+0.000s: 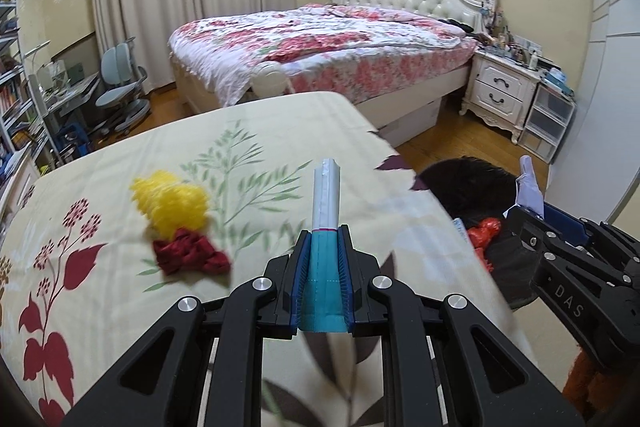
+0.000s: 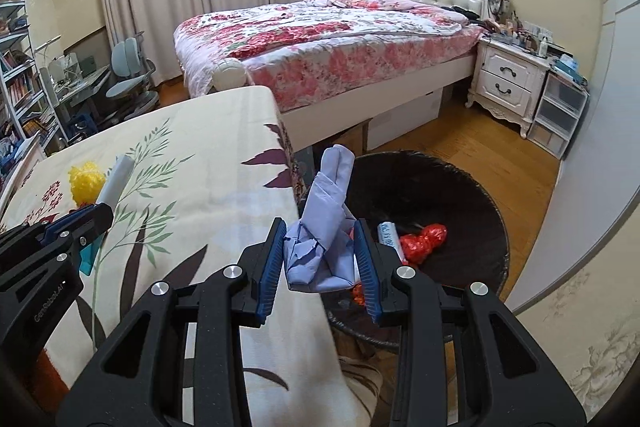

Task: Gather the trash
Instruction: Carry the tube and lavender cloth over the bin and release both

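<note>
Desk [image 1: 120,307] right edge borders black bin [image 2: 460,187]. Right tool [image 2: 318,263] clamped on lilac paper wad [image 2: 320,223], near the bin rim: carry past it, then part. Left tool [image 1: 325,267] clamped on teal-and-silver tube [image 1: 326,227] over the desk; follow. 2 scraps, yellow [image 1: 172,201] and red [image 1: 188,259], remain.

teal-silver tube [image 1: 326,251] in left claw | lilac paper wad [image 2: 320,247] in right claw, by black bin [image 2: 472,187]

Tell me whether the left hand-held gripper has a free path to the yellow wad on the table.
Probably not yet: the left hand-held gripper is shut on a teal-and-silver tube. The yellow wad lies uncovered on the tablecloth, ahead-left.
</note>
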